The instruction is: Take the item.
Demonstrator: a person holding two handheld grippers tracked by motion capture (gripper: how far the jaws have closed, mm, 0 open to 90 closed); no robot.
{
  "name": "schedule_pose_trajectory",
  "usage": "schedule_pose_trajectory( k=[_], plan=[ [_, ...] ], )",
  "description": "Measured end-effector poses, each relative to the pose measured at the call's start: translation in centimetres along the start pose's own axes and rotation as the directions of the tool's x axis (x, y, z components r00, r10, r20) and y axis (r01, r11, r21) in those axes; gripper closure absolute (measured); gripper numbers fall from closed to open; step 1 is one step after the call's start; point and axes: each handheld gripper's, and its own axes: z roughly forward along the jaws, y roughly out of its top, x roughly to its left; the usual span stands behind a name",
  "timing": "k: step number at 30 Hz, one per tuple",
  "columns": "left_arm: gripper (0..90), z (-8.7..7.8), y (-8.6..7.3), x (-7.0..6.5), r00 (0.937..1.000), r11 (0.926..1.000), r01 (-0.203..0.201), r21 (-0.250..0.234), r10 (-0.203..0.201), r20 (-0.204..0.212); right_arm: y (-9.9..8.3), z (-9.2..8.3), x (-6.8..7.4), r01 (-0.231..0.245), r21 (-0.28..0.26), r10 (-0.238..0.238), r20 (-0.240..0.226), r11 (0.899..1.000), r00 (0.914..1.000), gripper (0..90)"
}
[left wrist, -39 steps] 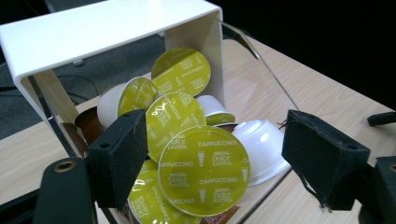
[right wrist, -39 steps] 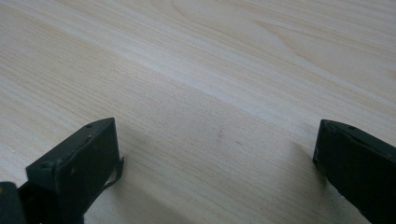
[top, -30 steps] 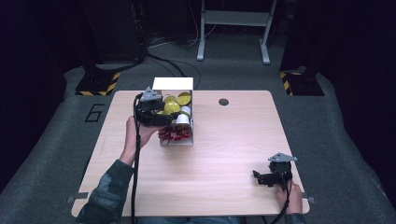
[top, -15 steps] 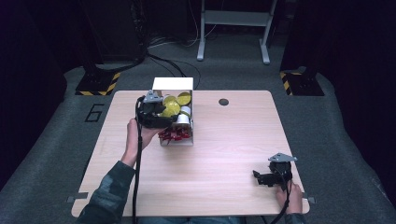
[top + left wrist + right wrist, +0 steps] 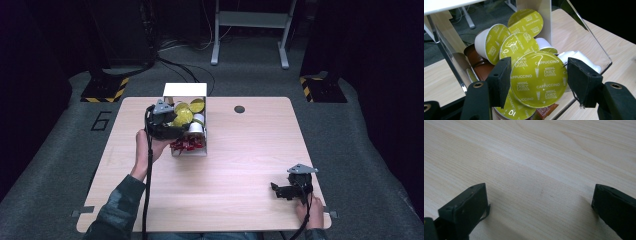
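Got a capsule pinched in the box

Our left gripper (image 5: 537, 80) has just closed its jaws on a green-lidded cappuccino capsule (image 5: 537, 78), sitting right between them inside the clear box (image 5: 596, 53), more capsules just beyond. Our right gripper (image 5: 539, 205) rests jaws apart over bare table (image 5: 549, 157).

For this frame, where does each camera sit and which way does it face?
High view: above the person's side, looking forward and down on the table; both forearms and tongs show.
Left gripper view: rides the left tongs, facing the clear box; jaws, having just been closing, clamp a cappuccino capsule.
Right gripper view: rides the right tongs, open, facing bare tabletop.
Shared: high and left views both show the box.
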Motion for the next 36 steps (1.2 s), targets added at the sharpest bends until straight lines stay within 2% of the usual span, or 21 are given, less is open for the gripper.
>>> schedule_pose_trajectory(
  k=[4, 8, 16, 18, 28, 36],
  plan=[
    [37.9, -0.2, 0.1, -0.1, 1.0, 0.9999, -0.008, -0.012, 0.008, 0.002, 0.0, 0.0, 0.0, 0.0, 0.0, 0.0, 0.0, 1.0, 1.0, 0.0],
    [38.0, -0.3, 0.3, 0.1, 0.9999, 0.9999, 0.0, -0.015, 0.0, 0.013, 0.0, 0.0, 0.0, 0.003, -0.003, -0.003, -0.001, 1.0, 1.0, 0.0],
    [38.1, -0.6, 0.5, 0.0, 0.9999, 0.9998, -0.009, -0.02, 0.009, 0.011, 0.0, -0.1, 0.1, -0.014, 0.0, 0.014, -0.006, 1.0, 0.9999, 0.0],
    [38.1, -0.8, 0.5, -0.1, 0.9999, 0.9994, -0.012, -0.032, 0.012, 0.007, 0.0, 0.0, 0.0, -0.005, -0.004, 0.005, -0.008, 1.0, 1.0, 0.0],
    [38.2, -1.3, 0.8, 0.5, 1.0, 0.9983, -0.006, -0.058, 0.006, 0.003, 0.0, 0.0, 0.0, -0.001, -0.005, 0.001, -0.01, 1.0, 1.0, 0.0],
    [38.3, -2.5, 0.9, 0.7, 0.9999, 0.9973, -0.012, -0.073, 0.013, 0.006, 0.0, 0.0, 0.0, 0.0, -0.005, 0.0, -0.01, 1.0, 1.0, 0.0]
  ],
)
